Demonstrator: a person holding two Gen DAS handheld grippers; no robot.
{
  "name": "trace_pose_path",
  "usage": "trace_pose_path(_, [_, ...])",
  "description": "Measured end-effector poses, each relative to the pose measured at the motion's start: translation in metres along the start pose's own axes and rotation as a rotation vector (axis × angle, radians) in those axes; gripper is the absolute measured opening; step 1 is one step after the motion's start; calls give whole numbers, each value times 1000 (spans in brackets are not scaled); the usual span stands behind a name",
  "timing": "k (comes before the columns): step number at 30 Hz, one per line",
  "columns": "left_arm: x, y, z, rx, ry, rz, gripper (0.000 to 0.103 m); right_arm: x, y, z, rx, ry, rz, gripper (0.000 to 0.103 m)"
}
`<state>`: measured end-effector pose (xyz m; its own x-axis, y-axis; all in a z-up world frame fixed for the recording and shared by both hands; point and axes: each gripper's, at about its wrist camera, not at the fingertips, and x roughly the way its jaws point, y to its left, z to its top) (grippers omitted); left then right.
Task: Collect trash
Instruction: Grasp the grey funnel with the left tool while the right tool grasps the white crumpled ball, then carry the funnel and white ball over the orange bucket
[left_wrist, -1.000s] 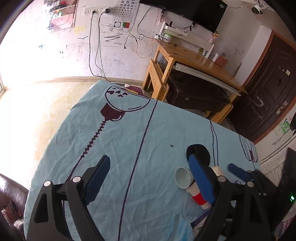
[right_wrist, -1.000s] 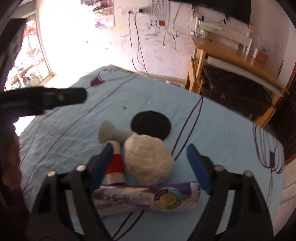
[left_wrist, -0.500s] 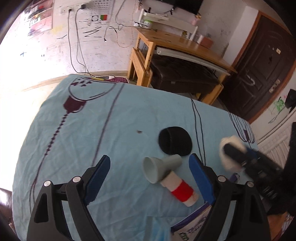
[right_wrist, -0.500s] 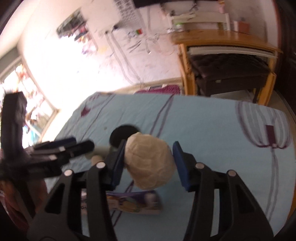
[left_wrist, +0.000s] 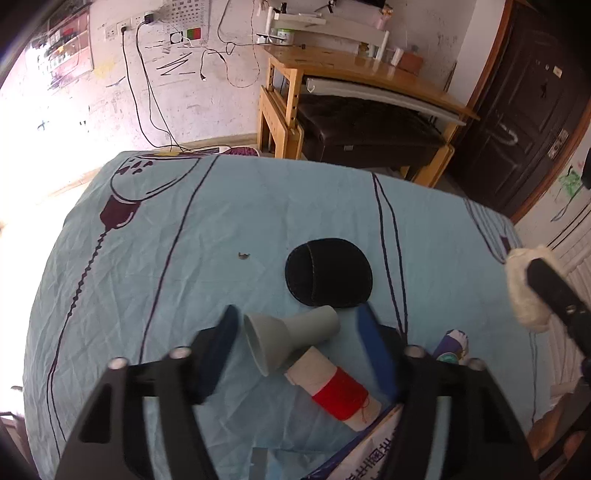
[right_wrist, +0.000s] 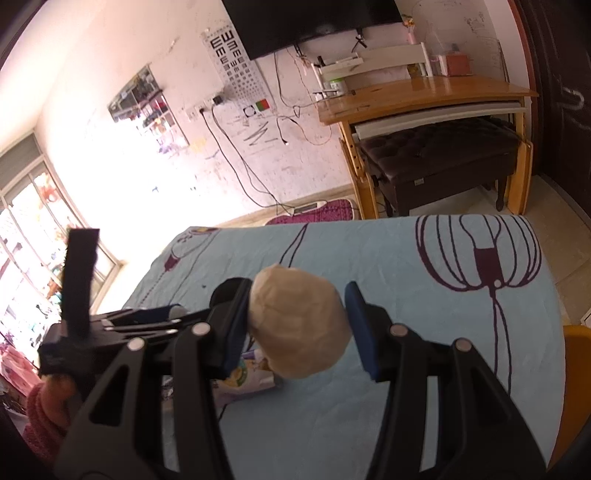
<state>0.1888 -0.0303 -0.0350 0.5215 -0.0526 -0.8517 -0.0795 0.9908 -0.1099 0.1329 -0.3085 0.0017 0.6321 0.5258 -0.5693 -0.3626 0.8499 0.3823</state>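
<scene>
My left gripper (left_wrist: 297, 334) hangs over the blue tablecloth (left_wrist: 184, 258), and its jaws are closing. A grey funnel-shaped cup (left_wrist: 291, 334) lies between the blue pads, which stand clear of it. A paper spool with red thread (left_wrist: 338, 393) lies just under the cup. My right gripper (right_wrist: 298, 295) is shut on a crumpled white paper ball (right_wrist: 299, 325) and holds it above the cloth. That paper ball (left_wrist: 517, 291) also shows at the right edge of the left wrist view.
A black round pad (left_wrist: 328, 273) lies beyond the cup. A purple printed packet (right_wrist: 243, 376) and a printed wrapper (left_wrist: 369, 443) lie near the front edge. A wooden desk (left_wrist: 369, 74) with a dark bench stands past the table. A hand in a pink sleeve (right_wrist: 44, 413) holds the left gripper.
The right gripper shut on the paper ball and lifted it off to the right. The left gripper moved over the grey cup and spool, and its jaws narrowed.
</scene>
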Motion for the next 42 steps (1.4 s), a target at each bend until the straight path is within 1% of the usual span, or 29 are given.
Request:
trace_pose_path(1, [2, -2, 0, 5, 3, 1, 48, -1, -1, 0, 2, -3, 4, 48])
trace_pose_path(5, [0, -2, -2, -6, -22, -1, 48, -5, -9, -2, 20, -11, 9, 48])
trace_pose_path(9, [-19, 14, -2, -57, -62, -39, 48, -14, -15, -1, 35, -36, 8, 48])
trace_pose_path(12, [-36, 21, 0, -71, -97, -57, 48, -23, -21, 1, 50, -61, 6, 48])
trace_pose_path(15, [-52, 20, 1, -63, -129, -76, 48, -33, -28, 2, 65, -84, -3, 48])
trace_pose_path(19, [-70, 7, 0, -28, -162, -102, 48, -48, -40, 2, 86, -114, -20, 48])
trace_pose_path(23, [-84, -15, -3, 18, -181, -135, 48, -67, -58, 1, 108, -149, -53, 48])
trace_pose_path(30, [-98, -71, 3, 113, -191, -206, 48, -100, -91, -7, 138, -194, -125, 49])
trace_pose_path(35, [-103, -115, 2, 184, -167, -272, 48, -120, -121, -20, 162, -204, -193, 49])
trace_pose_path(37, [-104, -140, -1, 228, -149, -302, 48, -127, -134, -26, 178, -206, -215, 49])
trace_pose_path(42, [-103, -185, -14, 314, -119, -335, 48, -139, -172, -42, 244, -211, -255, 49])
